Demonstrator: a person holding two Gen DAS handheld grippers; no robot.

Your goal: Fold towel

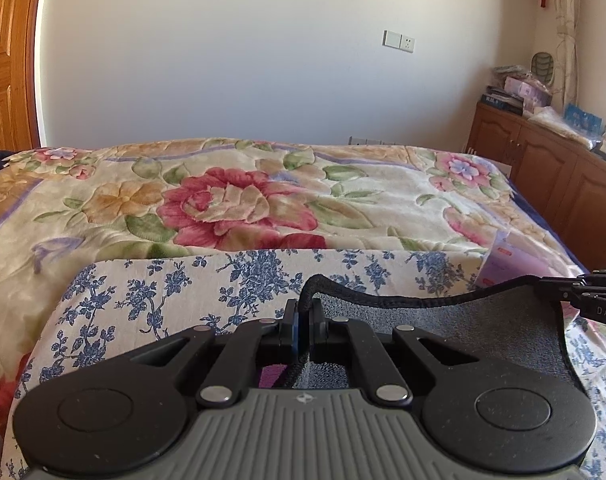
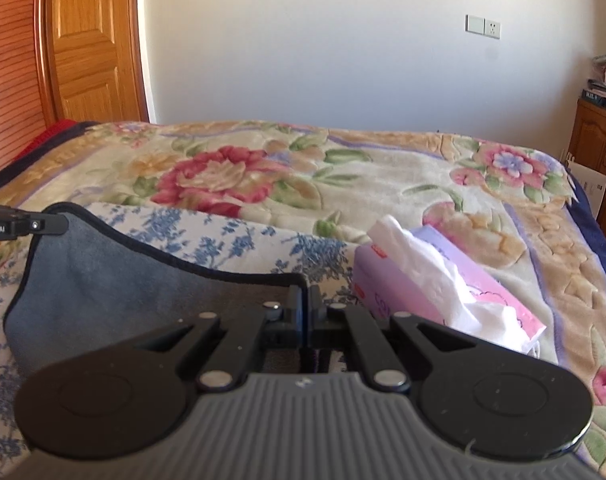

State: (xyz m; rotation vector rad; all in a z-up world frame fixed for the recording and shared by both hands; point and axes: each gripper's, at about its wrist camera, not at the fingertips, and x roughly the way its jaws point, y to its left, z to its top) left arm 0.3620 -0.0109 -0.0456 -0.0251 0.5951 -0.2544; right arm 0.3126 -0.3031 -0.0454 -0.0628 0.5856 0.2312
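The grey towel [image 1: 455, 320] with a black hem hangs stretched between my two grippers above a blue-flowered white cloth [image 1: 175, 292] on the bed. My left gripper [image 1: 302, 312] is shut on the towel's hem at one corner. My right gripper [image 2: 306, 300] is shut on the other corner of the towel [image 2: 103, 280]. The right gripper shows at the right edge of the left wrist view [image 1: 583, 292]. The left gripper shows at the left edge of the right wrist view [image 2: 43, 224].
The bed carries a floral blanket [image 1: 263, 200]. A pink tissue box [image 2: 443, 292] with tissues sticking out lies just right of the towel. A wooden cabinet [image 1: 543, 160] with clutter stands at right, a wooden door [image 2: 91, 40] at left.
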